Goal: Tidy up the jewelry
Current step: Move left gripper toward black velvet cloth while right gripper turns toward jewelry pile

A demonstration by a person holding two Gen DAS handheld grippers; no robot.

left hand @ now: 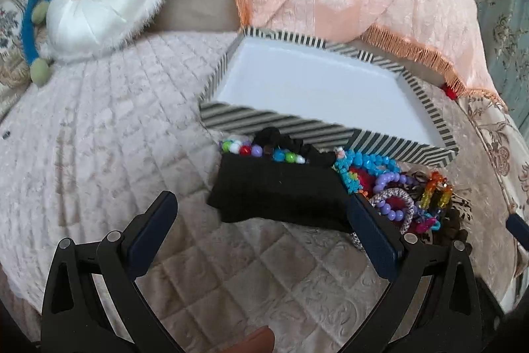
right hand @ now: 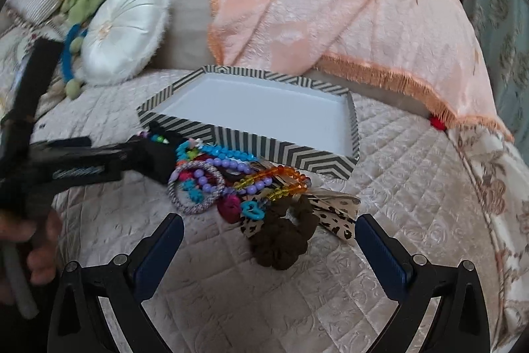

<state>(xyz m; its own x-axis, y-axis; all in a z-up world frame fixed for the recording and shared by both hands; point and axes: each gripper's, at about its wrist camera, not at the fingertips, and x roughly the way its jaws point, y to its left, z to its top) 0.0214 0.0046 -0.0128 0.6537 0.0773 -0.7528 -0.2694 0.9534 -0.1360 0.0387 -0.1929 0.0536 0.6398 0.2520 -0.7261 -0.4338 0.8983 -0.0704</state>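
While both tools gape empty, left tool (left hand: 261, 214) ahead of the black cloth (left hand: 281, 197) risks snagging tangled bead bracelets (right hand: 211, 174) off the bed, missing the striped tray (right hand: 251, 124).

No text, label, brand, number or sign can be read in either view. The black-and-white striped cardboard tray (right hand: 281, 151) bears only a chevron pattern, and the peach fringed blanket (right hand: 347, 5) only a woven motif.
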